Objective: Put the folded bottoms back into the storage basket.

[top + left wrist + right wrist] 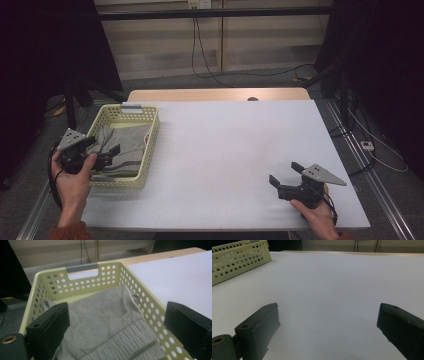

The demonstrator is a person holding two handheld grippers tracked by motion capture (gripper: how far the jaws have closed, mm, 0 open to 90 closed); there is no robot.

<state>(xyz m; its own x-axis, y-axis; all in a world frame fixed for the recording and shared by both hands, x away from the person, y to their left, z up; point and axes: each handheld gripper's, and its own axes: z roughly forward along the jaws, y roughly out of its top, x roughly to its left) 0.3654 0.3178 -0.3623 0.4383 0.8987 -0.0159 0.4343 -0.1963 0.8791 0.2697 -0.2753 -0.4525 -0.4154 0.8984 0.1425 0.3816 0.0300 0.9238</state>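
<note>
A grey garment (121, 145) lies folded in a pale yellow basket (150, 145), its near end hidden in the high view behind the left gripper (103, 156) and cut off by the bottom edge in the left gripper view. Whether either jaw touches the cloth cannot be told. The right gripper (285, 175) has its handle covered by the person's hand (316, 214), whose forearm runs out of frame.

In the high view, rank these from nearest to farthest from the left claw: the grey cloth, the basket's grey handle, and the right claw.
1. Grey cloth: in the basket, right under the left claw.
2. Basket's grey handle: on the far rim.
3. Right claw: across the table, near its right front.
</note>
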